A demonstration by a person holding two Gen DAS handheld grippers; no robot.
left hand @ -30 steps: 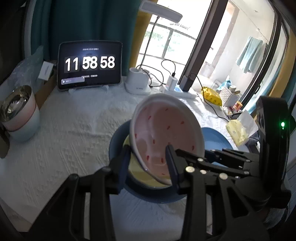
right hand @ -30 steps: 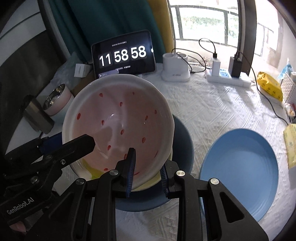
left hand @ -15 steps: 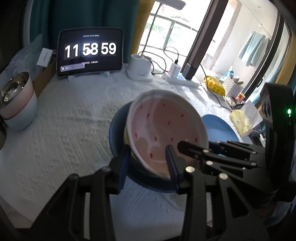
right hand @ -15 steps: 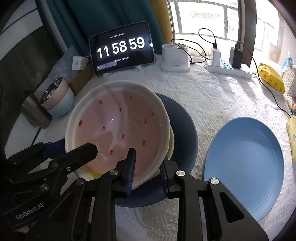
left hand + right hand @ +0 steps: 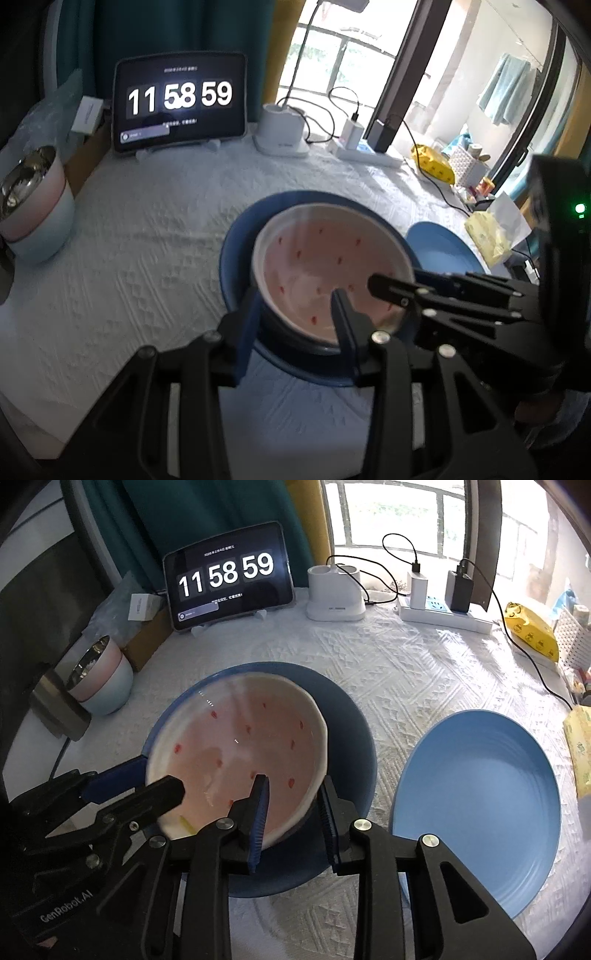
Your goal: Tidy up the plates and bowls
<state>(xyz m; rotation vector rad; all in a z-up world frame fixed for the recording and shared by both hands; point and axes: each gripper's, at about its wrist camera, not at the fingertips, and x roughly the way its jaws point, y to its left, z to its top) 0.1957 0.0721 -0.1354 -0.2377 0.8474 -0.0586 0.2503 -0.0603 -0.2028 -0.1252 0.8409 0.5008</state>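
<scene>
Left gripper [image 5: 295, 314]: we see it clamped on pink bowl [image 5: 236, 753] rim.
Right gripper [image 5: 291, 805]: opening, rim between fingers.

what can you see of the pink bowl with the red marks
The pink bowl looks like glazed ceramic, with a white wavy rim and scattered red marks inside. It sits nearly level in the dark blue plate, a sliver of yellow showing under it. Both grippers' fingers straddle its near rim.
</scene>
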